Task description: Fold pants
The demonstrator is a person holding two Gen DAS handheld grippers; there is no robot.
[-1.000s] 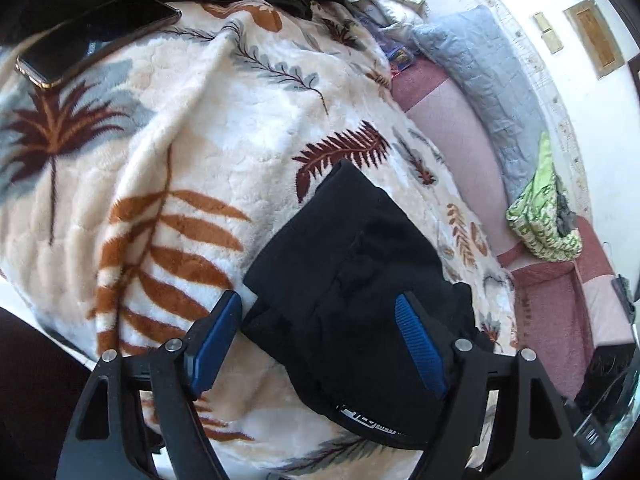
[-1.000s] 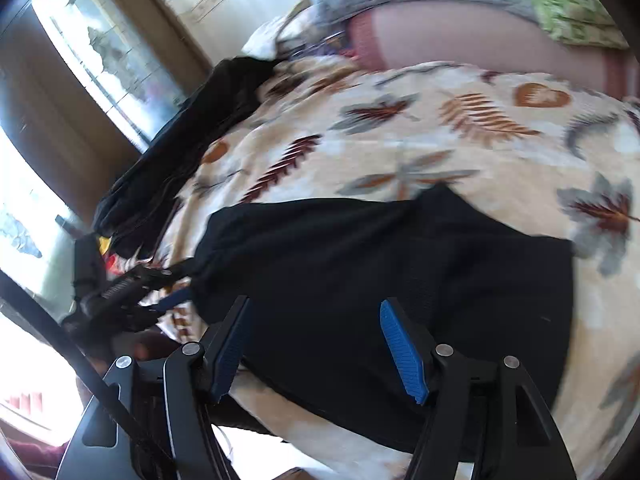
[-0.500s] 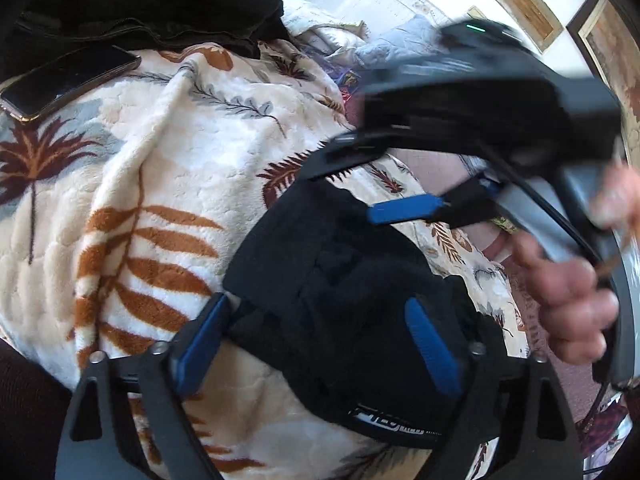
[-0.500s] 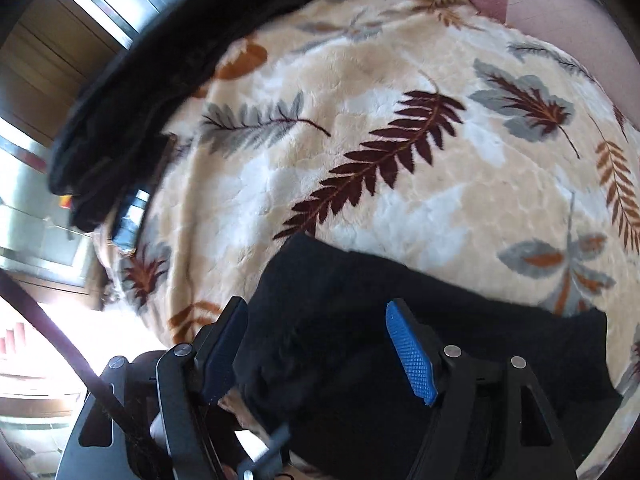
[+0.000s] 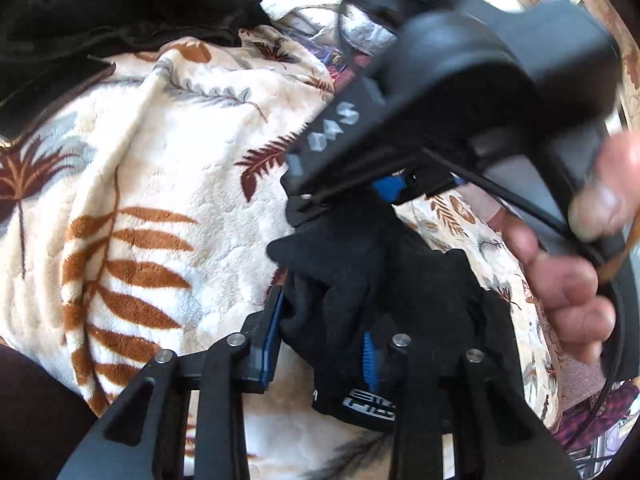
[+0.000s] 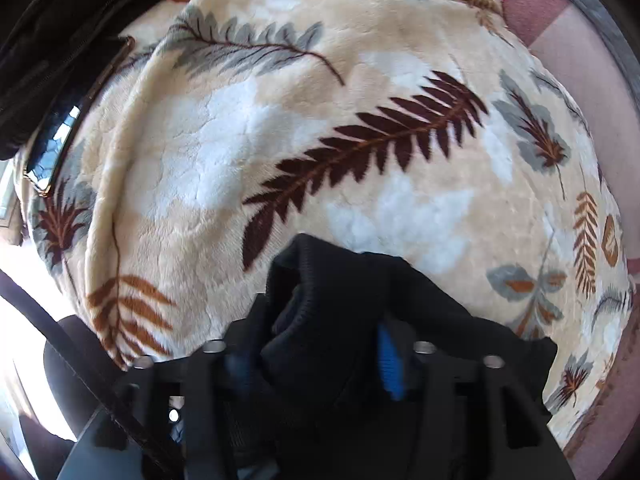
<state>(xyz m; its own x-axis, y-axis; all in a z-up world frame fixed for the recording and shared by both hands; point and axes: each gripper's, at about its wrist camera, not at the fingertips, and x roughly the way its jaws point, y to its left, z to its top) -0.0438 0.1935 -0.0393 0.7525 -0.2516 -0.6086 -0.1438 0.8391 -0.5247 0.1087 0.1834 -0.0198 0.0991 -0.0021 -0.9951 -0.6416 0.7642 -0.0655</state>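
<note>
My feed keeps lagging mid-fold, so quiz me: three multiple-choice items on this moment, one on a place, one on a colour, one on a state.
1. Where do the black pants lie?
A. on a leaf-print blanket
B. on a bare wooden floor
C. in a laundry basket

2. What colour are the pads of the left tool?
A. red
B. blue
C. yellow

3. What is between the fingers of the right tool?
A. nothing
B. a phone
C. bunched black fabric

Answers:
1 A: cream blanket with fern leaves surrounds the pants.
2 B: a blue pad shows beside the fabric.
3 C: a fold of the pants fills the gap as the jaws are closing.
</note>
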